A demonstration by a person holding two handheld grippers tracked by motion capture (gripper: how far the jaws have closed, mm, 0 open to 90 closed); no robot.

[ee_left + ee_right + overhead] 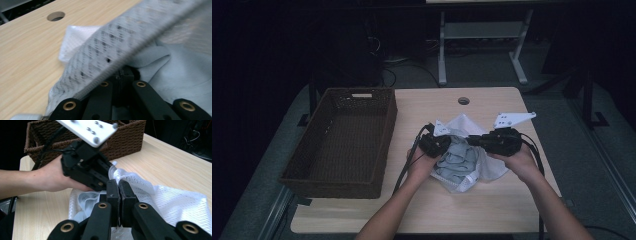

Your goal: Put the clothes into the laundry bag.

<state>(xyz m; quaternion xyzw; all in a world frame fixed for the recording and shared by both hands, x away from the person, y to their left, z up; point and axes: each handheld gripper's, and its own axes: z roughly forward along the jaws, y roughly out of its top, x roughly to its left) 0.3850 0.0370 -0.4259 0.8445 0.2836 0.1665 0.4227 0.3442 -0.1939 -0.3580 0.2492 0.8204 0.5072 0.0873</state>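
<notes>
A: Nearest? Left tongs (447, 142) and right tongs (473, 141), each pinching the mesh bag's (472, 172) rim from opposite sides, jaws pressed together.

B: Bag — white netting, crumpled, grey soft cloth (459, 159) inside, mid-bench (422, 110).

A: Farther left, a brown woven basket (339, 145), rectangular, standing clear.

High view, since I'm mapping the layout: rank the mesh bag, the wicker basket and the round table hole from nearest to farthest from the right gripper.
1. Mesh bag: at the right gripper.
2. Table hole: beyond it, toward the far edge.
3. Wicker basket: at the table's left.
</notes>
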